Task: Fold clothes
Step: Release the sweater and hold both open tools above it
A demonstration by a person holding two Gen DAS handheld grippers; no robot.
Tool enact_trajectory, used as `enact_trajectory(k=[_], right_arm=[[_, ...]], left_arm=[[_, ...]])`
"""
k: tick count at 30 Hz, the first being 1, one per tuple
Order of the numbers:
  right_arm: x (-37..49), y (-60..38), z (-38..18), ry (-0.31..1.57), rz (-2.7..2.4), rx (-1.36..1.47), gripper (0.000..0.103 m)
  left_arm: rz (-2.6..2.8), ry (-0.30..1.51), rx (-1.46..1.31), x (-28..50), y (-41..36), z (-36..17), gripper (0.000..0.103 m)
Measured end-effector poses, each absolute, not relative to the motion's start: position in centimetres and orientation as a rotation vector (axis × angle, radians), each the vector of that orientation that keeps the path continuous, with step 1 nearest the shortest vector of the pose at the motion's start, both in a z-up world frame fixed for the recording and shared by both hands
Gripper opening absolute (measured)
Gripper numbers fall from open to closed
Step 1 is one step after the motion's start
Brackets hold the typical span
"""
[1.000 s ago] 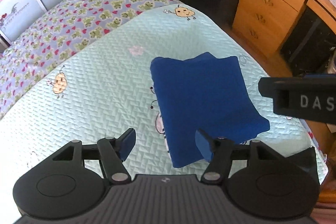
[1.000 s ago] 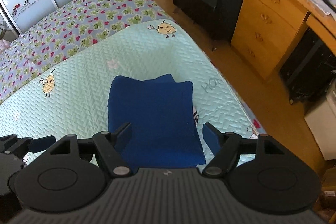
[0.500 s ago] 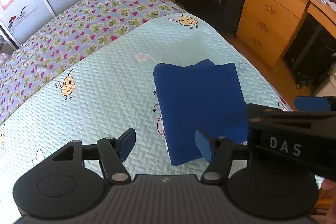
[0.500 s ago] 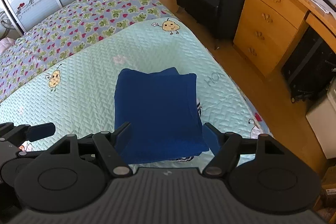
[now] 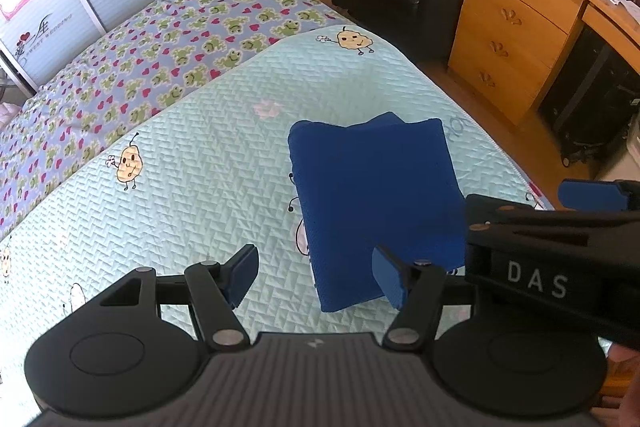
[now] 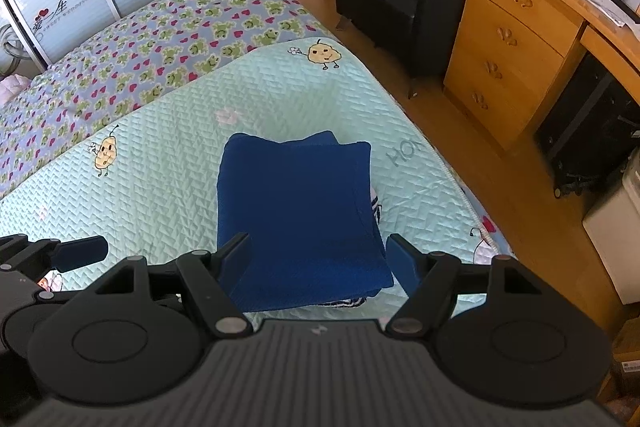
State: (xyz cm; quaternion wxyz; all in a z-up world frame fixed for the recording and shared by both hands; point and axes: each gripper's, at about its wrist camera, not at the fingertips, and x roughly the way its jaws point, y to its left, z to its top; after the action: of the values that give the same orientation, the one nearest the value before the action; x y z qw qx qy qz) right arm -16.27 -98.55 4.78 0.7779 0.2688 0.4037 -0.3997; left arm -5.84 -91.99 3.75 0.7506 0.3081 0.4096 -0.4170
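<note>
**A:** So where are we in the fold? The bed (image 6: 168, 187) takes up most of the shot, with a quilted mint cover stitched in a zigzag pattern and printed with little cartoon faces. Past it there's a softer-looking frog-and-heart blanket (image 6: 160, 39).

**B:** Looks basically finished to me. The blue garment (image 6: 296, 211) is lying flat on the cover near the bed's right edge as a tidy, thick rectangle. It's a matte knit, layered, and one corner of a lower layer peeks out along the far edge.

**A:** There's also something striped (image 6: 348, 303) sticking out under its near edge. Can't tell what it is.

**B:** Same here. As for the tools, the left gripper (image 5: 316, 277) has its jaws apart over bare cover and the garment's near left corner, with nothing between the pads. The right gripper (image 6: 320, 259) is spread wide too, hanging above the garment's near edge without touching it.

**A:** So nothing is held. Next move?

**B:** My guess is they either leave it or tidy it up. If it needs one more fold, both tools would have to drop to the near edge, pinch all the layers together, and carry them across without dragging the stack.
</note>
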Motion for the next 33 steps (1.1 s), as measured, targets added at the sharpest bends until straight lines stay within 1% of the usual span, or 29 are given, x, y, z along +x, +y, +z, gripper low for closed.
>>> enact_trajectory(k=[26, 28, 33], right_arm=[[-16.7, -98.3, 5.0, 0.854, -0.855, 0.572, 0.075], [-16.7, -98.2, 5.1, 0.840, -0.855, 0.568, 0.075], [-17.3, -97.3, 6.3, 0.735, -0.860, 0.533, 0.075]], left_arm=[[-0.920, 0.915, 0.678, -5.5, -91.0, 4.1, 0.065], [-0.926, 0.911, 0.678, -5.4, -90.8, 4.2, 0.065], [-0.962, 0.885, 0.633, -5.3, -89.7, 5.0, 0.066]])
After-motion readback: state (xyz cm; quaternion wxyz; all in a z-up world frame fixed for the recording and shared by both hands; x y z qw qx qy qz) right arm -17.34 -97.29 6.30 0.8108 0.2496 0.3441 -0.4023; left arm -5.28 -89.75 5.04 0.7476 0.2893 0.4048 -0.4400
